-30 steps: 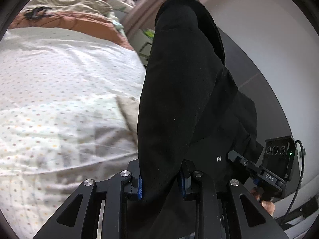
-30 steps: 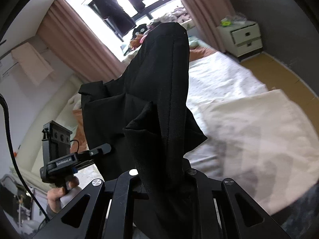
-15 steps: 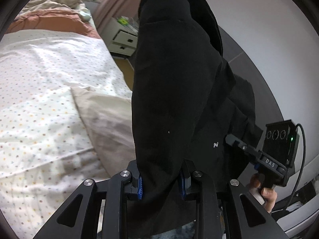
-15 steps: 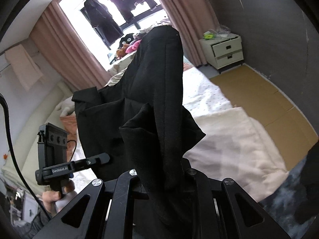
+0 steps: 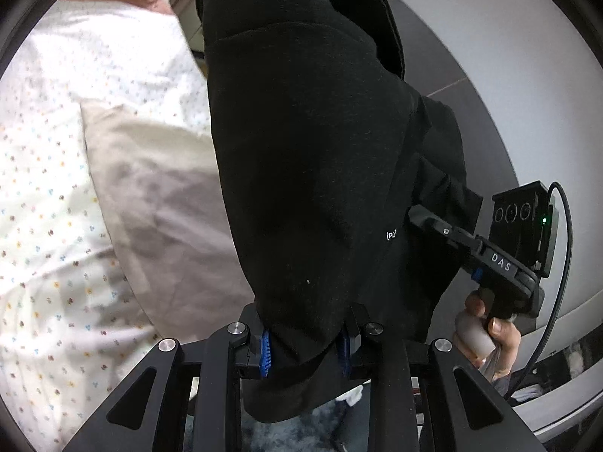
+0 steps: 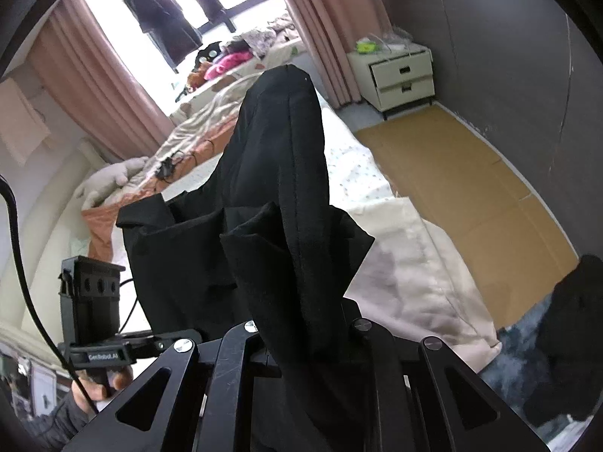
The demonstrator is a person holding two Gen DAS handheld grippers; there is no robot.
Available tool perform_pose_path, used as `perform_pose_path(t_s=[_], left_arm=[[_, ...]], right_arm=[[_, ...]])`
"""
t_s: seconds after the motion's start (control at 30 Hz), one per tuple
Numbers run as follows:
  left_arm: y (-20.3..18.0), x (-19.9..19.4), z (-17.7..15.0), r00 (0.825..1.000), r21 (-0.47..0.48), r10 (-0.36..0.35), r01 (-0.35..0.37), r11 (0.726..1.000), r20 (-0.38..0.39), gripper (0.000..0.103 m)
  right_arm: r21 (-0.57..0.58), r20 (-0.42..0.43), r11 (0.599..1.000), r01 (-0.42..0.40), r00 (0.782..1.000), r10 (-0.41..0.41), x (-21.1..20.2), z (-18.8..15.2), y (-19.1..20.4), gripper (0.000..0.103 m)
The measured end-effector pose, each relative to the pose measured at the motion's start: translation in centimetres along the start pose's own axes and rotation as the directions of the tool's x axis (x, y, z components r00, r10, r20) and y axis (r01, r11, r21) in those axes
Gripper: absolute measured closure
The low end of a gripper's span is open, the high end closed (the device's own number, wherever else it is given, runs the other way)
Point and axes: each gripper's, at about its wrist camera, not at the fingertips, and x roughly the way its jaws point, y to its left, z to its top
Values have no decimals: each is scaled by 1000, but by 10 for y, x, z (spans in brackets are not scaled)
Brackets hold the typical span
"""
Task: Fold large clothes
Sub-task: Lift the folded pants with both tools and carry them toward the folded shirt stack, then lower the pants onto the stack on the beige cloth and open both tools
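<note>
A large black garment [image 5: 312, 158] hangs in the air between both grippers, above the bed. My left gripper [image 5: 304, 350] is shut on one bunched edge of it; the cloth covers the blue pads. My right gripper [image 6: 305, 342] is shut on another bunched edge of the same garment [image 6: 279, 196], which stands up in a tall fold and hides the fingertips. The right gripper also shows in the left wrist view [image 5: 486, 256], and the left gripper shows in the right wrist view [image 6: 113, 346].
The bed with a dotted white sheet [image 5: 56, 173] and a beige blanket [image 6: 414, 271] lies below. A white nightstand [image 6: 395, 75] stands by the pink curtains [image 6: 312, 22]. Brown cardboard [image 6: 471, 196] covers the floor beside the bed. A dark grey wall [image 6: 508, 56] is on the right.
Both grippers have lifted and swung with the garment toward the foot of the bed. The beige blanket and floor have come more into view. Both grips are unchanged.
</note>
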Motion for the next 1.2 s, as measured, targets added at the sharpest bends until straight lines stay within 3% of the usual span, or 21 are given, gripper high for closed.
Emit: perform_pose_path(t_s=[0.23,0.37,0.43,0.57,0.6,0.63,0.7,0.8,0.93,1.1,1.2], left_arm=[[53,31,22,996,-56,68,-71,996,-49,76],[79,50,24,990,-96,117,-125,988,-84,74],[90,62,23,982,-111,154,-166,980,-112,70],[107,72,26,967,-100,221,-234,967,-130,60],[105,76,28,966,-93,219,-233,968,-139,57],[107,76,29,965,-83,214,-228,970,-150,57],[110,75,34,965,-56,213,-224,973,-151,55],[108,67,34,963,-29,233,-239,971,-133,47],[103,42,48,961,-2,272,-272,962,-52,32],[99,44,48,959,31,280,-279,960,-44,33],[100,53,61,958,18,271,-270,963,-98,48]], right_arm=[[45,-62,998,37,998,-34,64,0,-31,85],[51,-95,978,201,976,-196,102,2,-42,61],[85,-120,965,249,964,-239,116,-1,-53,57],[179,-87,935,305,952,-294,105,-13,-78,55],[207,-68,926,314,949,-307,96,-16,-83,52],[232,-49,914,332,943,-330,86,-21,-90,43],[267,-7,883,387,917,-399,58,-39,-98,35],[306,19,875,375,917,-399,30,-72,-107,35],[380,33,858,345,922,-385,10,-123,-115,35],[497,65,837,231,951,-301,14,-182,-128,35],[549,95,820,160,963,-252,27,-201,-128,35]])
